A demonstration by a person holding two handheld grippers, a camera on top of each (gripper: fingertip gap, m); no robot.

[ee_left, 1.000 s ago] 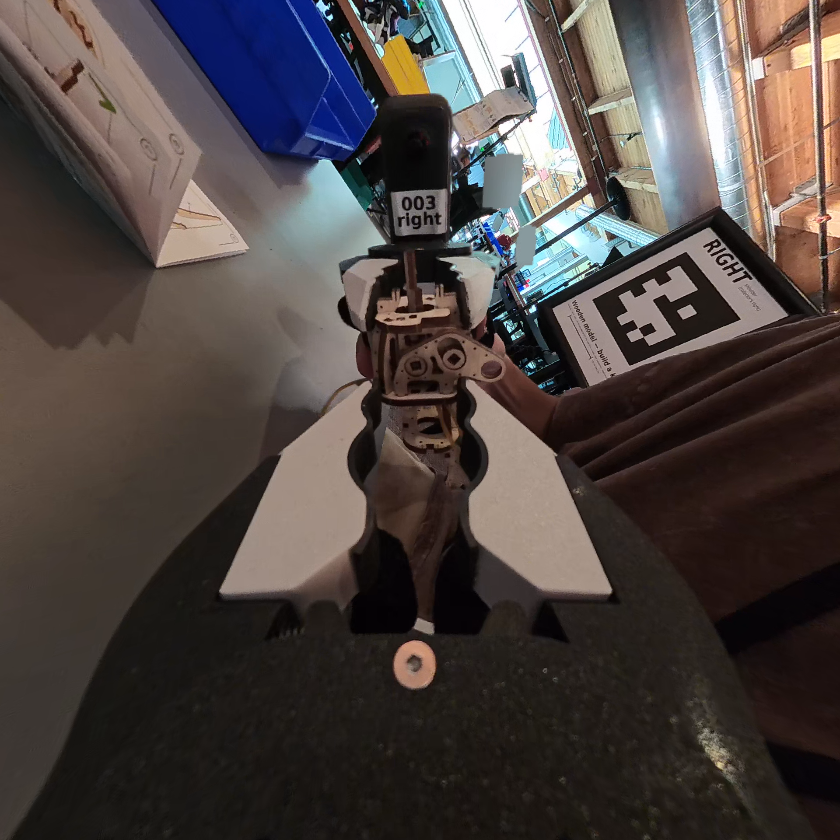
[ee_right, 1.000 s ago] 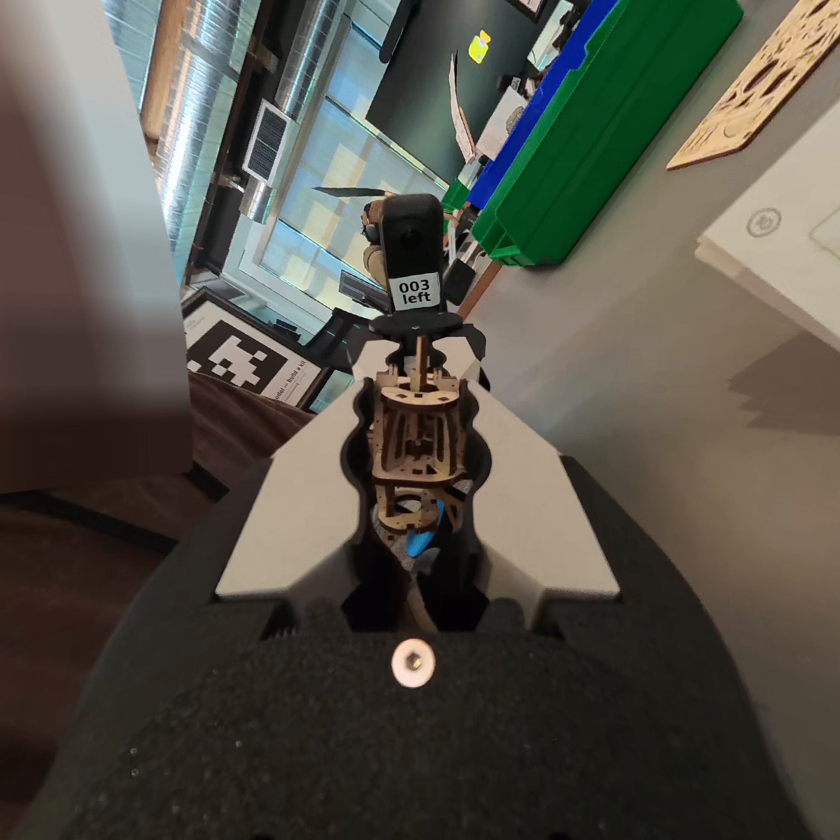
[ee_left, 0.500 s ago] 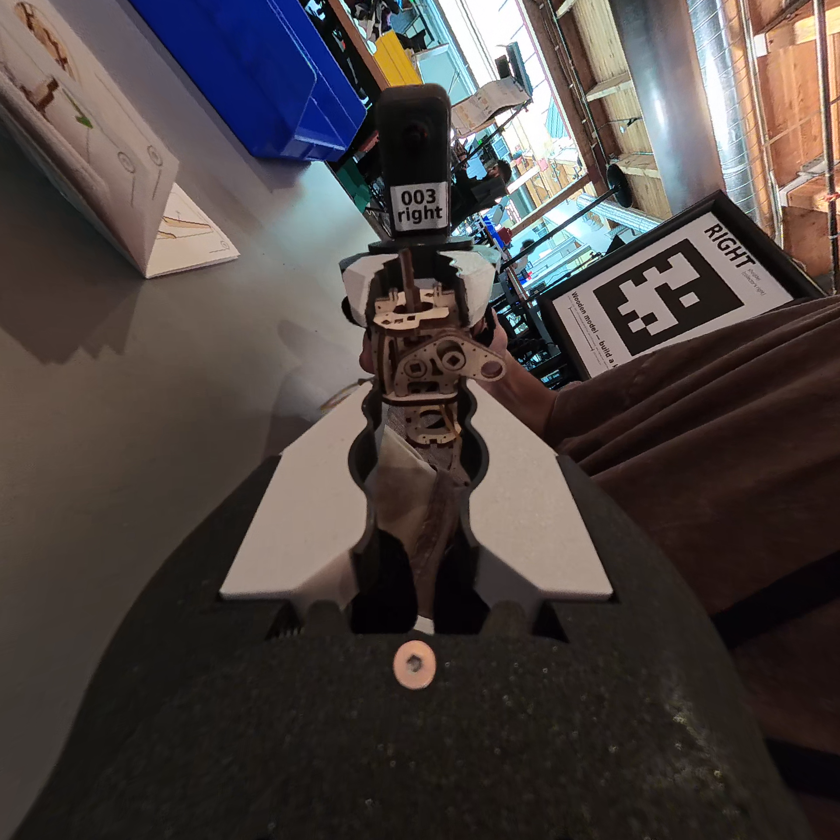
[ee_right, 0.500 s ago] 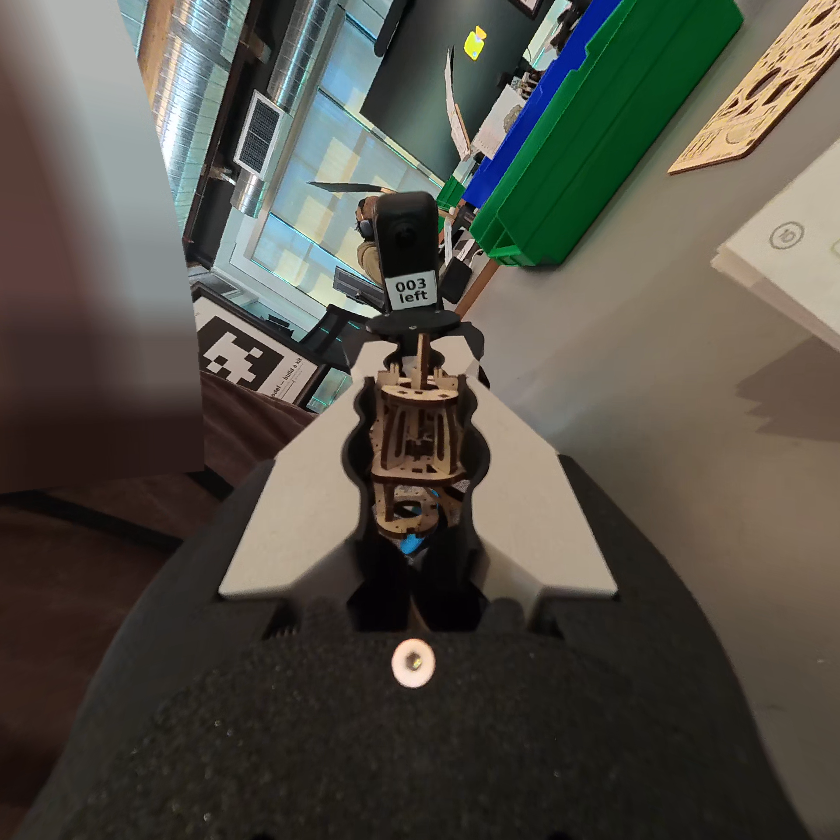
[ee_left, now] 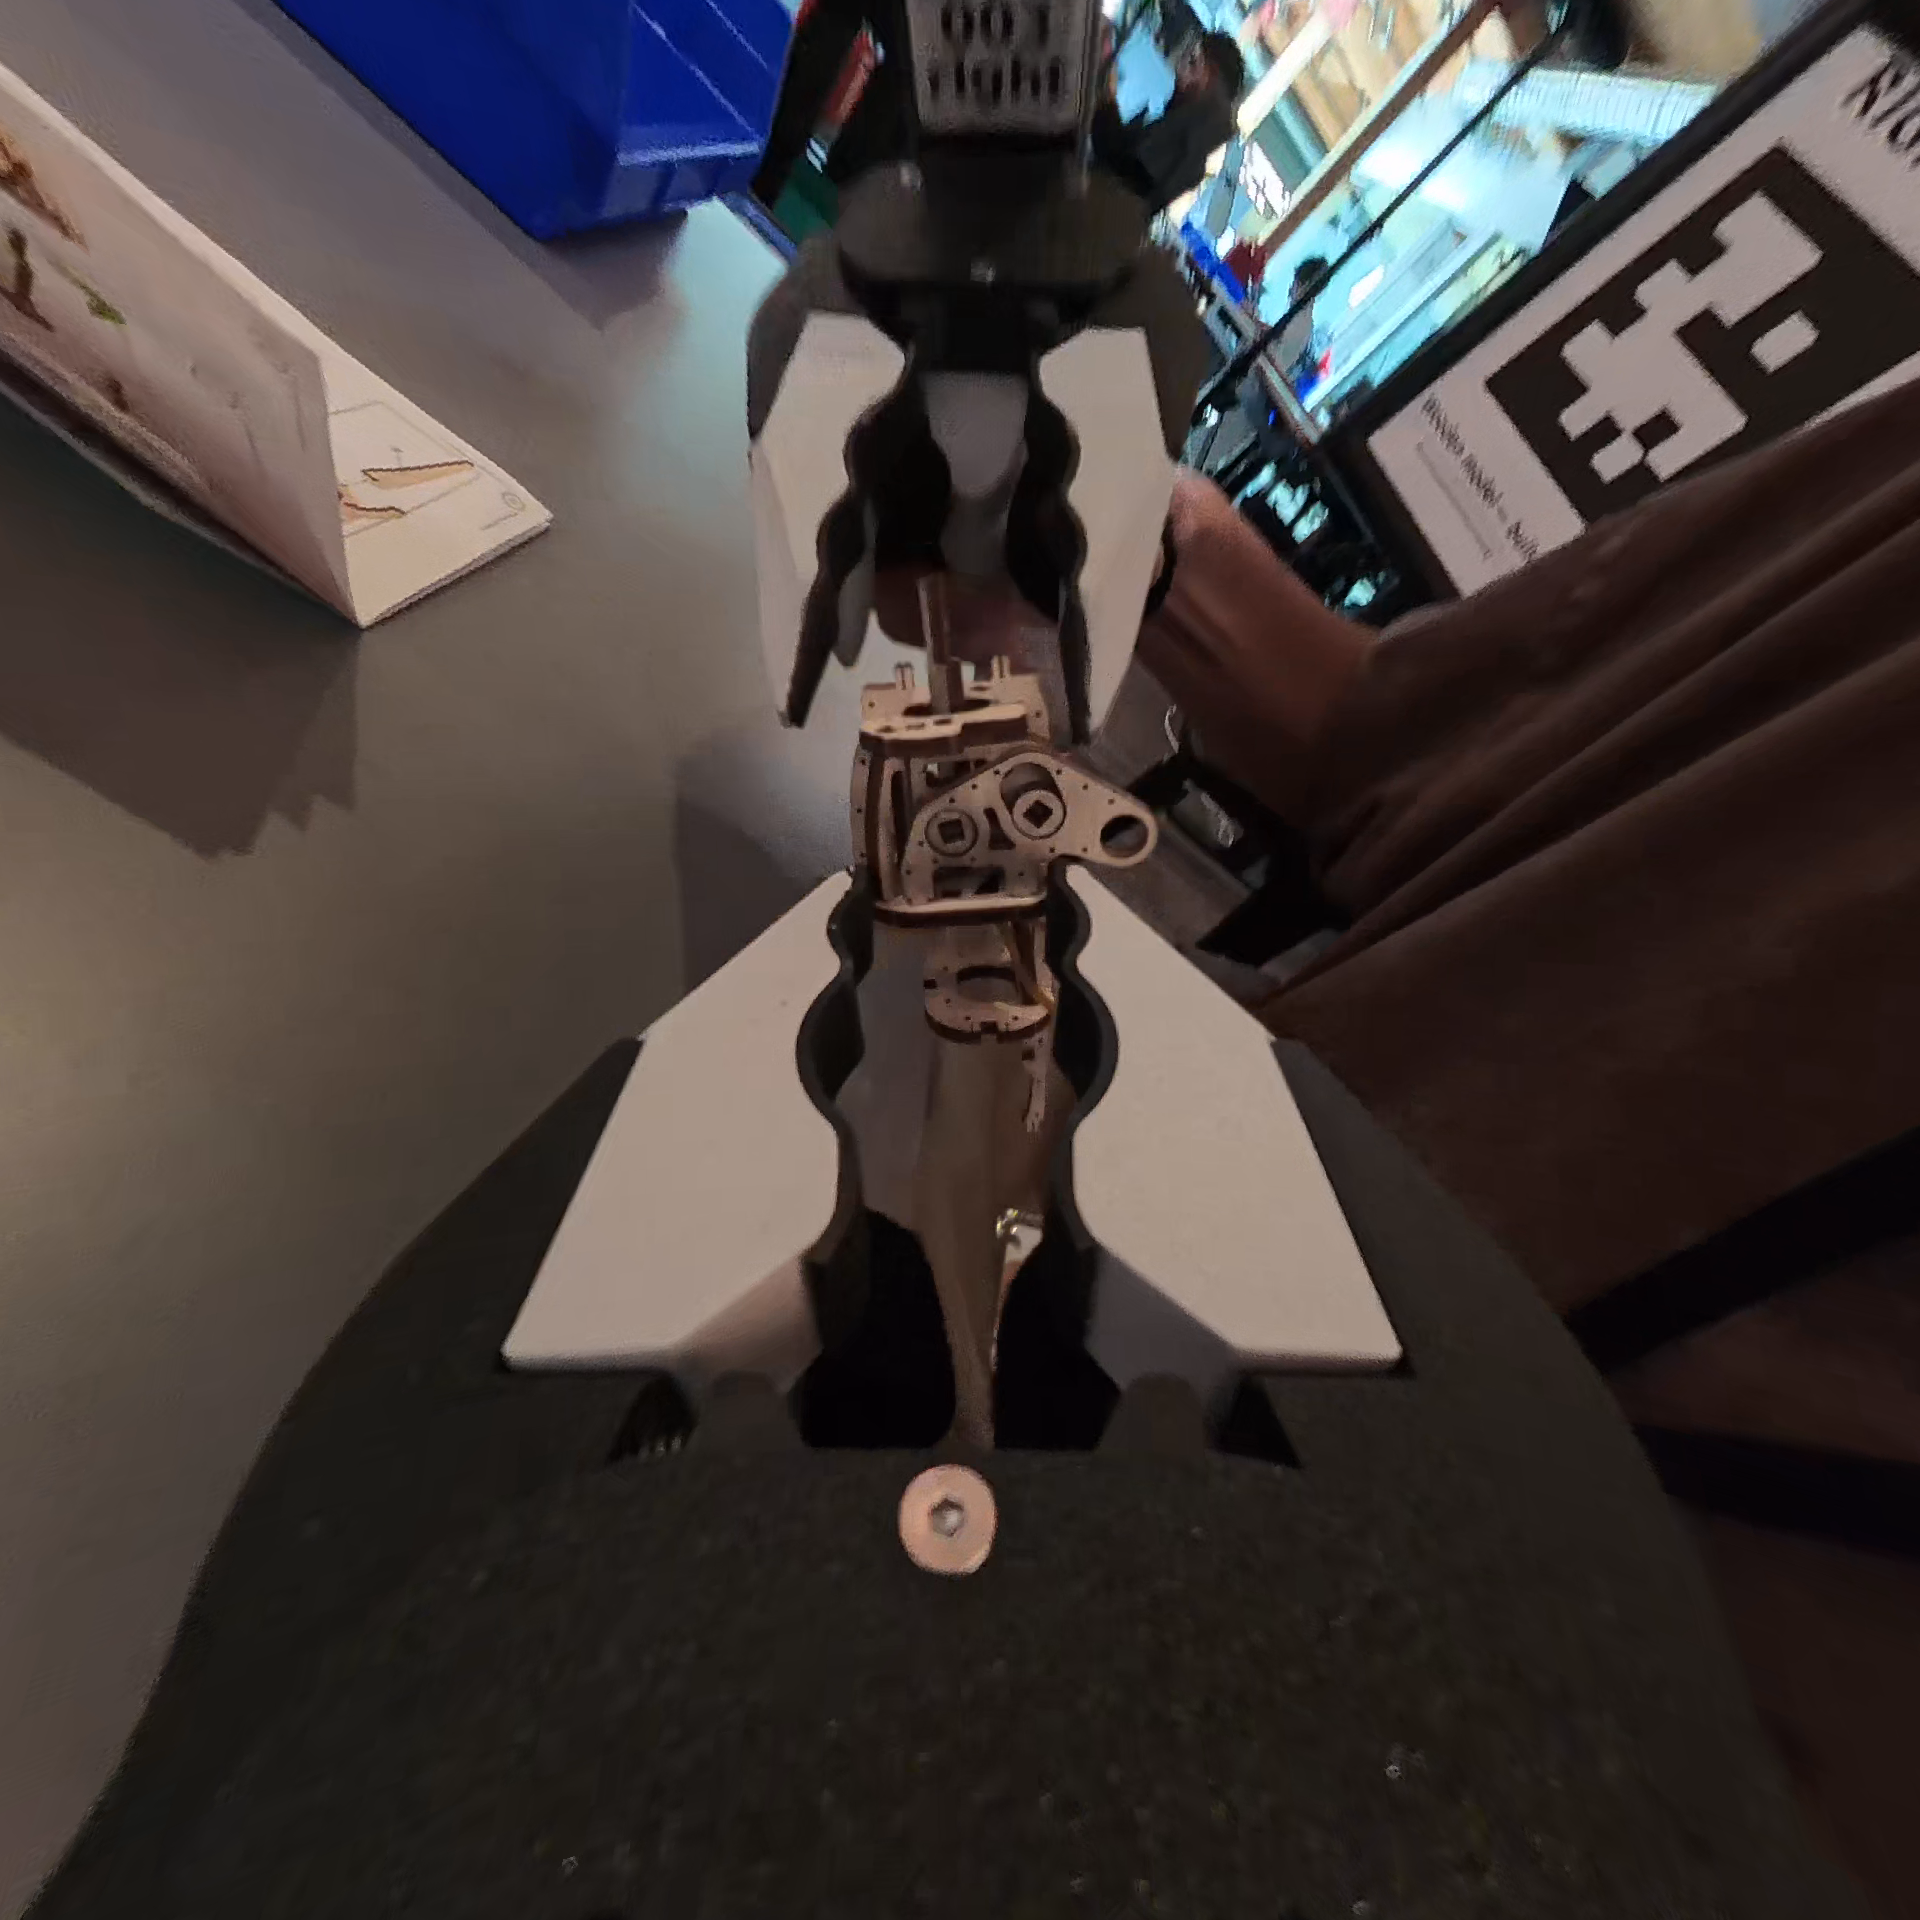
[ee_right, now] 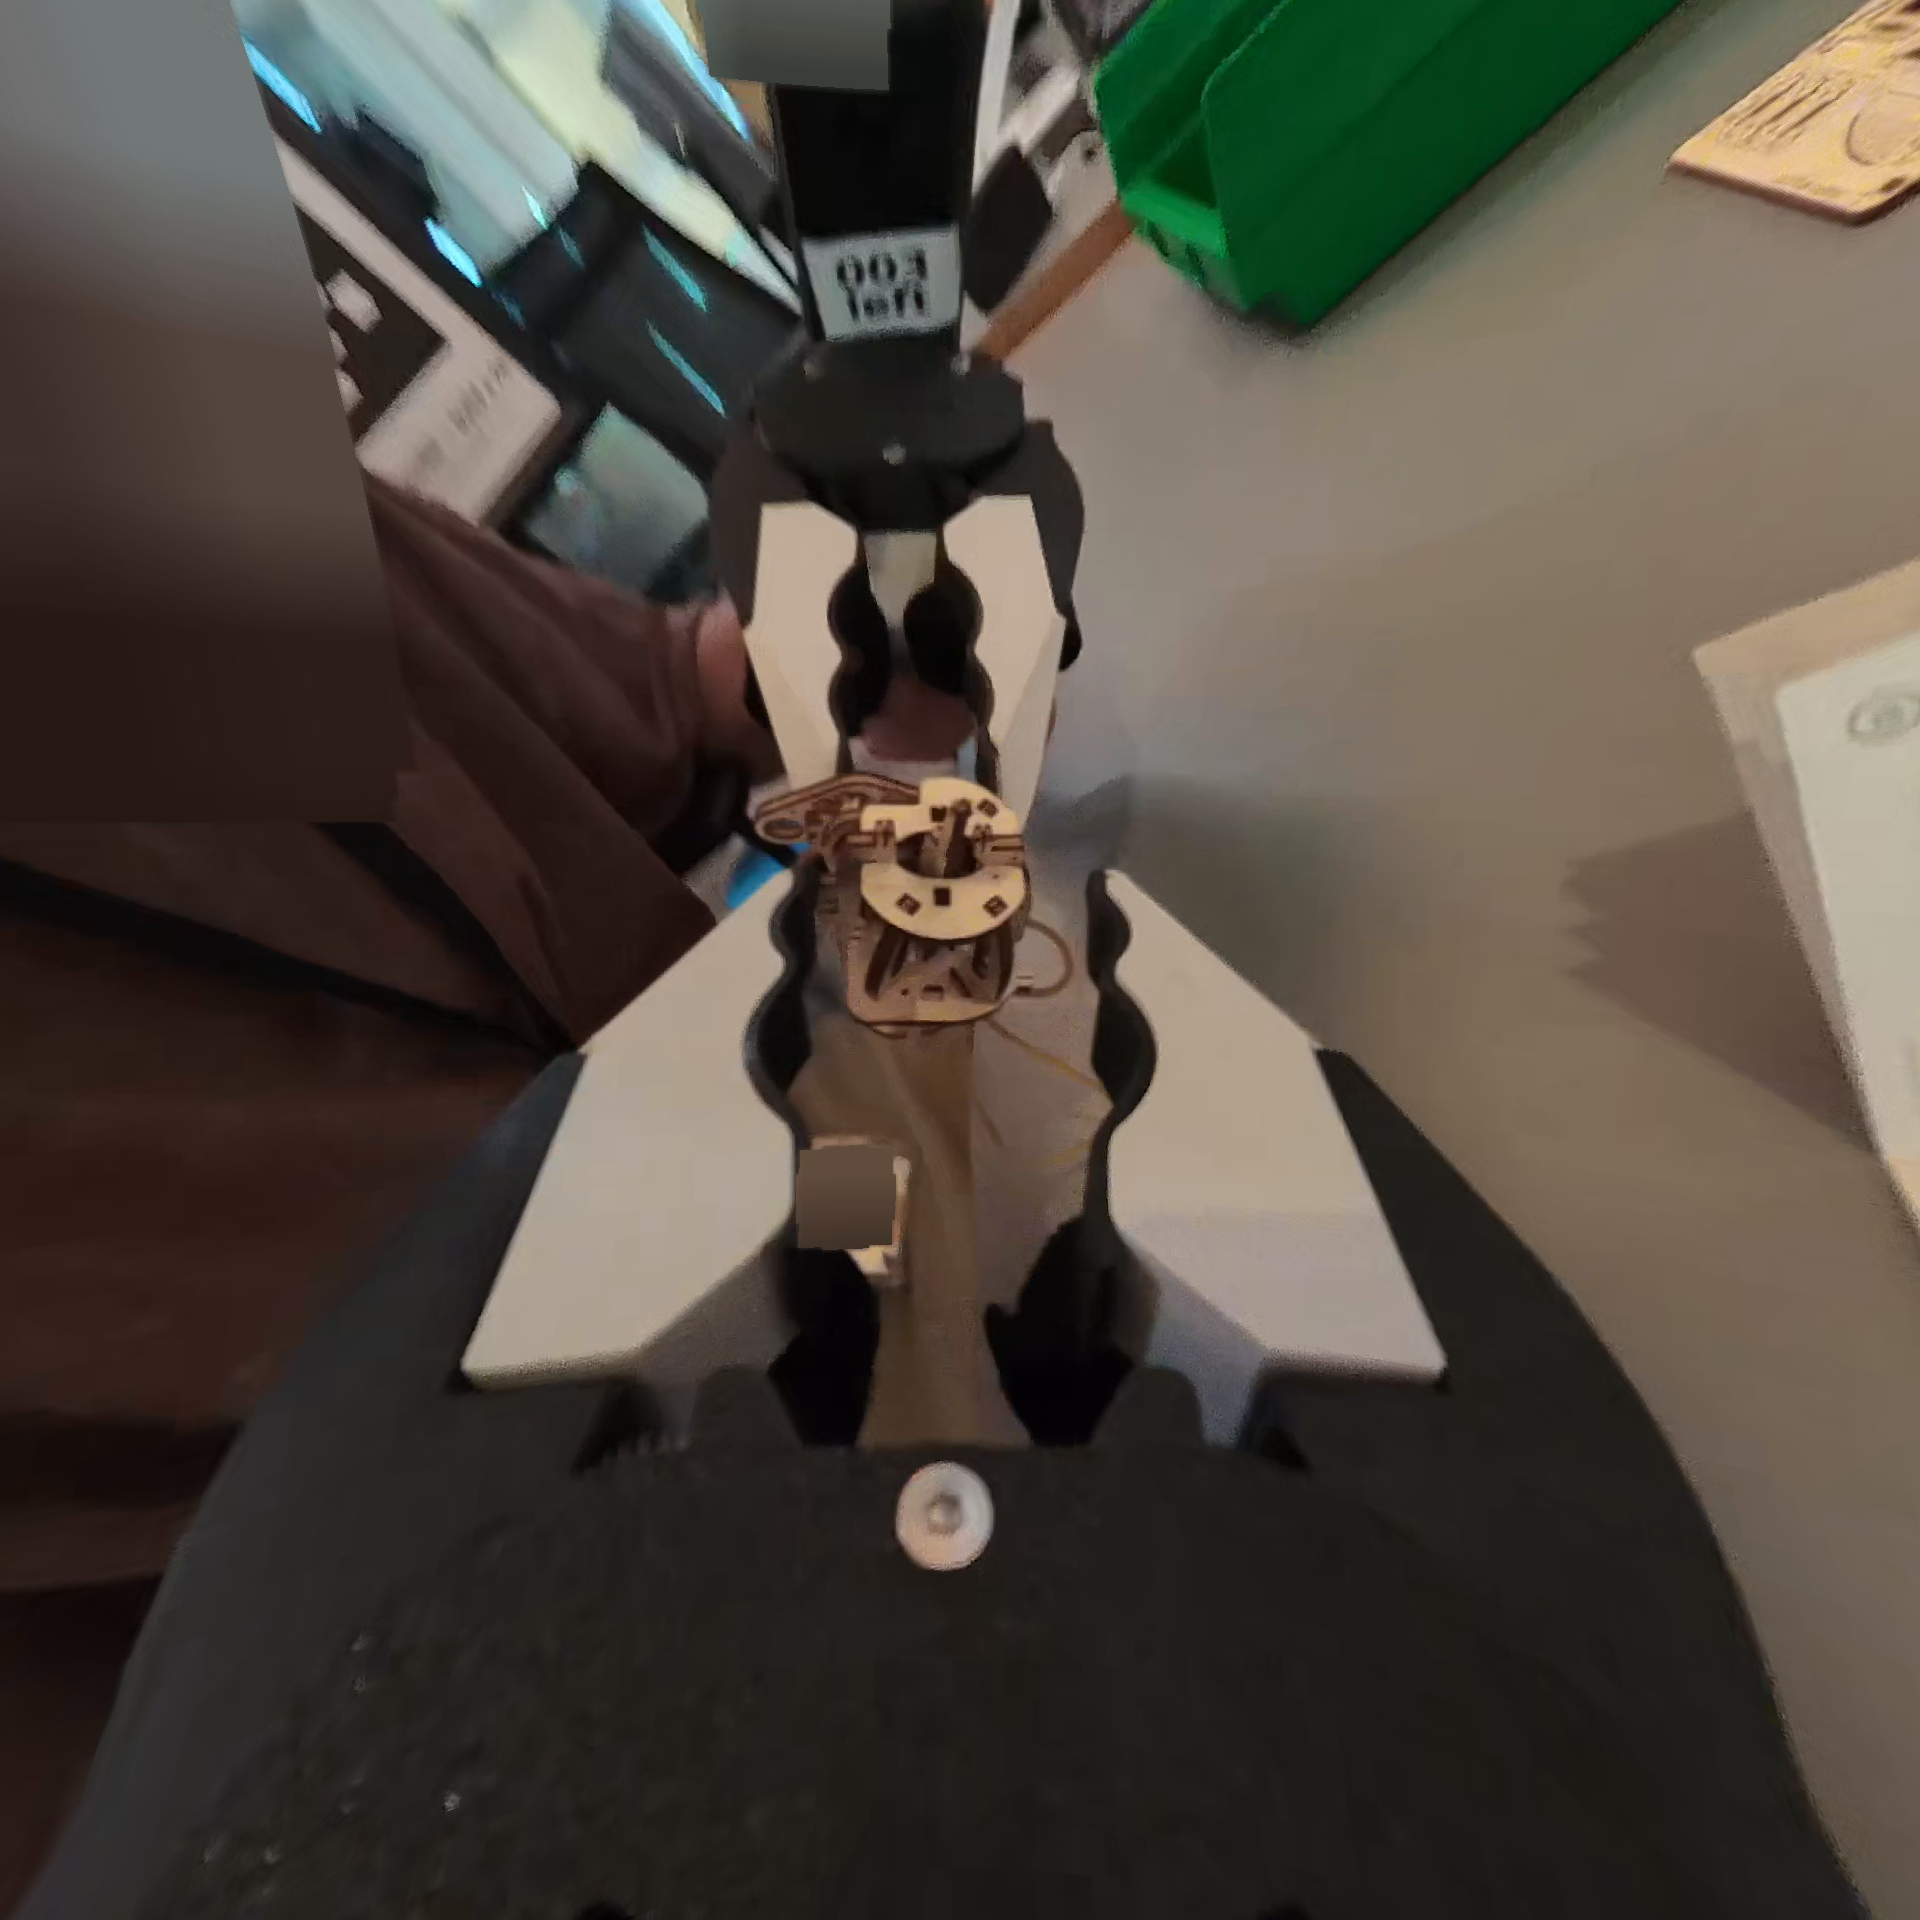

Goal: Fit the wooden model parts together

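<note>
The small wooden model (ee_left: pixel 997 831), a laser-cut cage with a round top plate and a flat side bracket, is held above the grey table. My left gripper (ee_left: pixel 956 904) is shut on its lower part. In the right wrist view the left gripper (ee_right: pixel 904 769) faces me with the model (ee_right: pixel 940 883) at its tips. My right gripper (ee_right: pixel 951 894) is open, with a gap between the model and each finger. In the left wrist view the right gripper (ee_left: pixel 940 717) stands open just beyond the model's top, and a thin wooden stick (ee_left: pixel 935 634) pokes between its fingers.
A blue bin (ee_left: pixel 623 104) and a folded instruction booklet (ee_left: pixel 208 395) are on the table to the left. A framed marker sign (ee_left: pixel 1662 312) and a brown sleeve (ee_left: pixel 1558 883) are to the right. The right wrist view shows a green bin (ee_right: pixel 1403 156), a wooden parts sheet (ee_right: pixel 1818 135) and a white booklet (ee_right: pixel 1829 831). Only a small space, under 4 cm, lies between the two pairs of fingers.
My right gripper was shut on the model's top end; it has opened, let go and drawn back a little. My left gripper still holds the model. Both views have tilted.
</note>
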